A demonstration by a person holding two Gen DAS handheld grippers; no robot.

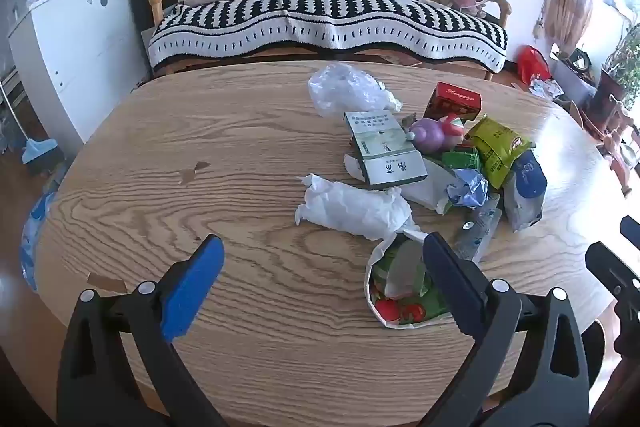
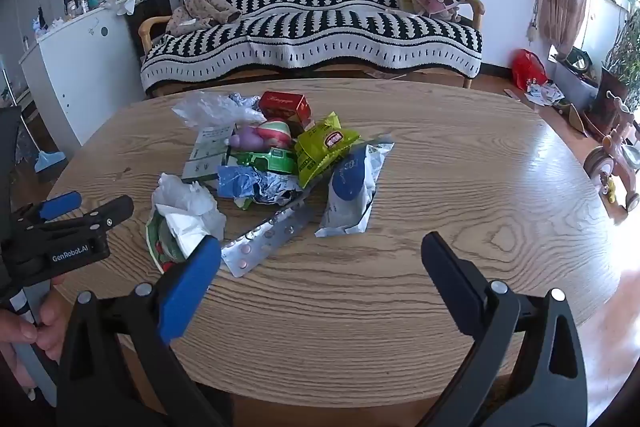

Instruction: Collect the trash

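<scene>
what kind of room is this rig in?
Most likely a home living room: a sofa under a black-and-white throw, a child's tricycle on the floor, and an oval wooden table strewn with household trash.

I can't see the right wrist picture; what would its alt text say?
An open right gripper hovers empty over a wooden table beside a pile of trash: a pill blister strip, a green snack wrapper, crumpled tissue. The left gripper waits at left.

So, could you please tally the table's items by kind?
Boxes: 2 (red box, green-white box)
Toys: 2 (purple toy, green car)
Packets, wrappers: 4 (yellow-green packet, blue-white pouch, blue wrapper, fruit-print wrapper)
Clear bags: 1
Tissues: 1
Blister strips: 1
Total: 11
</scene>
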